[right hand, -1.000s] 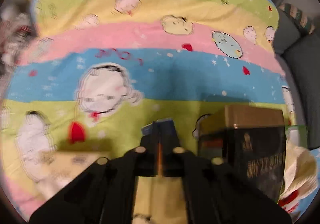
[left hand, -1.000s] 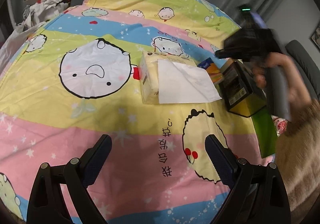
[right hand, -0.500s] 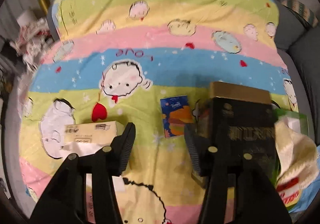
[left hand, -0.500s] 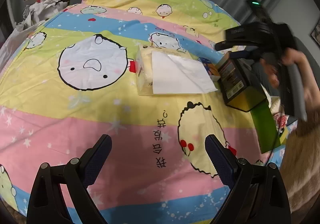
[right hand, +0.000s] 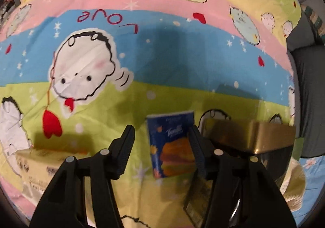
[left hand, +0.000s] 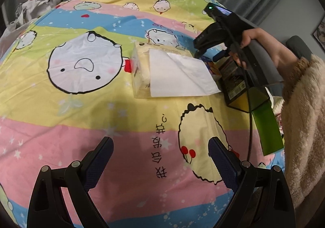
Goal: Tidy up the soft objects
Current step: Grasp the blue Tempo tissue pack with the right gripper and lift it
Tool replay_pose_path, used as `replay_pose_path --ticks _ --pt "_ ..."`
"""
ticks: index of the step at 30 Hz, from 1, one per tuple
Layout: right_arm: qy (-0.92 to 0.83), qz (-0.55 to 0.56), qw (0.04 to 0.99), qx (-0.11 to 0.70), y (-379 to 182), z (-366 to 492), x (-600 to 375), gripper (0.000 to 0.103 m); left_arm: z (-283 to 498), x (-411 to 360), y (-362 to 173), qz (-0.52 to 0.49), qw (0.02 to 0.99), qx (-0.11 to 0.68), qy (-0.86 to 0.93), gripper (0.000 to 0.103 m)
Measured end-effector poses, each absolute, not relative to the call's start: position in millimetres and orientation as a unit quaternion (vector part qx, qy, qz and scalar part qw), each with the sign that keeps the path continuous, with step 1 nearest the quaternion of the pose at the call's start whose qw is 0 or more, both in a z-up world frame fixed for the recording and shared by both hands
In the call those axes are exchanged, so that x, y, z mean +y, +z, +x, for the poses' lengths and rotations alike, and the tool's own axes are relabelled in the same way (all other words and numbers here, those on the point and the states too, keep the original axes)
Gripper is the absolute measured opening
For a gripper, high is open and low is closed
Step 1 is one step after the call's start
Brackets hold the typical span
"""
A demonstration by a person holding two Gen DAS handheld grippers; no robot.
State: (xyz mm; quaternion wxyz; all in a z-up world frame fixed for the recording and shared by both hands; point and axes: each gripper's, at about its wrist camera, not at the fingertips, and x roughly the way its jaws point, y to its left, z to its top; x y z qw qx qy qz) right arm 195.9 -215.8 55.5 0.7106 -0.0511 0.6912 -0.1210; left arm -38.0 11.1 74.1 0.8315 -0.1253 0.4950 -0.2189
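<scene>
The small blue tissue pack (right hand: pixel 172 144) lies flat on the striped bedsheet (right hand: pixel 162 61), between my right hand-held gripper's (right hand: pixel 162 146) opening jaws, unpinched, beside a black-and-gold box (right hand: pixel 249 134). The bigger tissue pack (left hand: pixel 142 69), one sheet (left hand: pixel 178 75) pulled out, lies just left. My left hand-held gripper (left hand: pixel 160 154) hangs released, empty.

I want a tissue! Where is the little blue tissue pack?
In the right wrist view, the little blue tissue pack lies on the cartoon bedsheet, between the fingers of the opening right gripper, just left of the black and gold box.
</scene>
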Motion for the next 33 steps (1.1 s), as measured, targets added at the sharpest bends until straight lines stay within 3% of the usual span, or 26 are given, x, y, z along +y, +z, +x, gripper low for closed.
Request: replay_pose_path --ticks 6,8,9,15,30,33 --pt "-0.112 -0.083 0.700 0.700 40 207 -214 0.058 -36 12 70 -0.127 0.828 0.500 -0.219 0.094" --pt "-0.112 -0.086 0.710 0.689 43 206 -212 0.048 -36 13 69 -0.127 0.828 0.501 -0.218 0.094" --pt "-0.109 -0.095 0.714 0.685 46 204 -211 0.036 -36 13 69 -0.127 0.828 0.500 -0.218 0.094" --pt "-0.061 -0.079 0.727 0.680 58 182 -199 0.025 -38 12 71 -0.126 0.829 0.498 -0.219 0.094" --pt "0.032 0.050 0.736 0.674 87 25 -202 0.025 -56 -4 77 -0.102 0.830 0.496 -0.232 0.094" --pt "0.038 0.079 0.745 0.661 92 -11 -206 0.020 -62 -12 77 -0.098 0.828 0.498 -0.240 0.094"
